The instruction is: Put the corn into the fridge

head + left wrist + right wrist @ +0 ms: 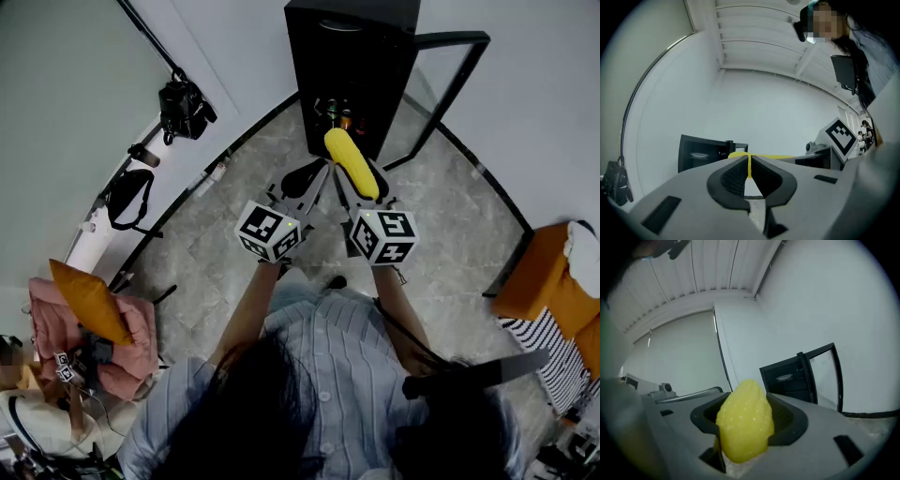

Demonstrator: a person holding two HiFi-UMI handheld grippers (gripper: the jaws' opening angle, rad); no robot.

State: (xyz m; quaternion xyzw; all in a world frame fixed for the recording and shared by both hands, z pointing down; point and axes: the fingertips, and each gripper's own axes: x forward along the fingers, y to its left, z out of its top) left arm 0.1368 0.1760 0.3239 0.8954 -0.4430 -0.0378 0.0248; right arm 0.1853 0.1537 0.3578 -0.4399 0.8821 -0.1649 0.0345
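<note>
Head view: I am standing on the gray stone floor [216,234], facing the black fridge [352,56] by the wall. Its glass door [455,38] is hanging wide open to the right, so the way in is looking ready. I think that part of the job is done.

The corn [352,161] is not in the fridge yet. It is sitting in my right gripper [358,183], out in front of the open fridge and a bit short of it. Its tip is pointing at the dark inside. I am thinking this is what is left: bringing the corn inside, setting it down there, and letting go. Maybe closing the door too.

I am holding both arms out in front of me, side by side. Both grippers are pointing level at the fridge. My right gripper is pinching the fat corn, so its jaws are standing wide around it. My left gripper [314,178] is carrying nothing. Its jaws are pressed together, and it is waiting just beside the corn.
</note>
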